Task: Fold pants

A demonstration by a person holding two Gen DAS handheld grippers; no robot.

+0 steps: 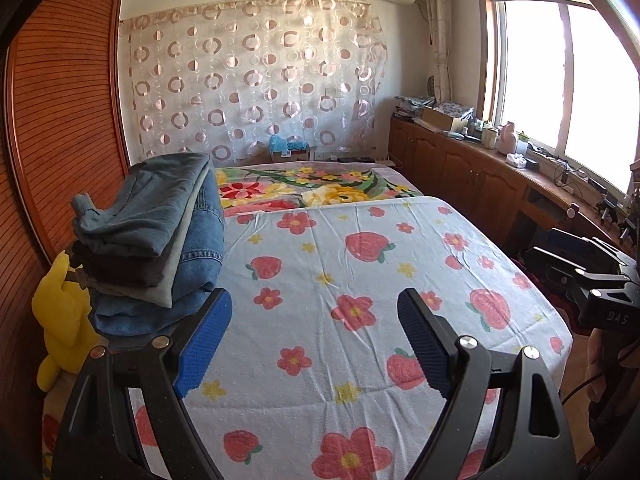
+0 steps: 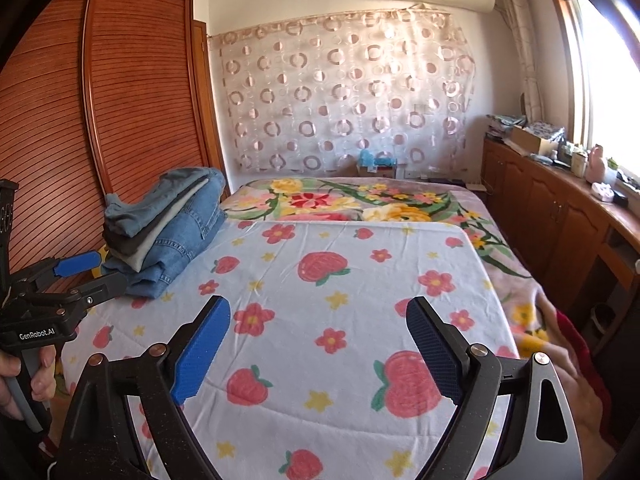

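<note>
Pants (image 1: 160, 236) sit folded in a stack at the left edge of the bed, both your grippers empty

Your left gripper (image 1: 314, 328) hovers over the strawberry-print sheet (image 1: 360, 280) with its blue-padded fingers (image 1: 204, 344) spread wide, the left pad just beside the bottom of the denim stack; your right gripper (image 2: 318, 336) hangs above the same sheet, fingers (image 2: 202, 354) apart and holding nothing, well away from the stack. The pile shows blue jeans under grey and dark layers, with a lighter blue pair on top. A yellow plush toy (image 1: 60, 320) lies between the stack and the wooden wardrobe (image 1: 60, 120), and a floral blanket (image 1: 312, 188) covers the far end of the bed
</note>
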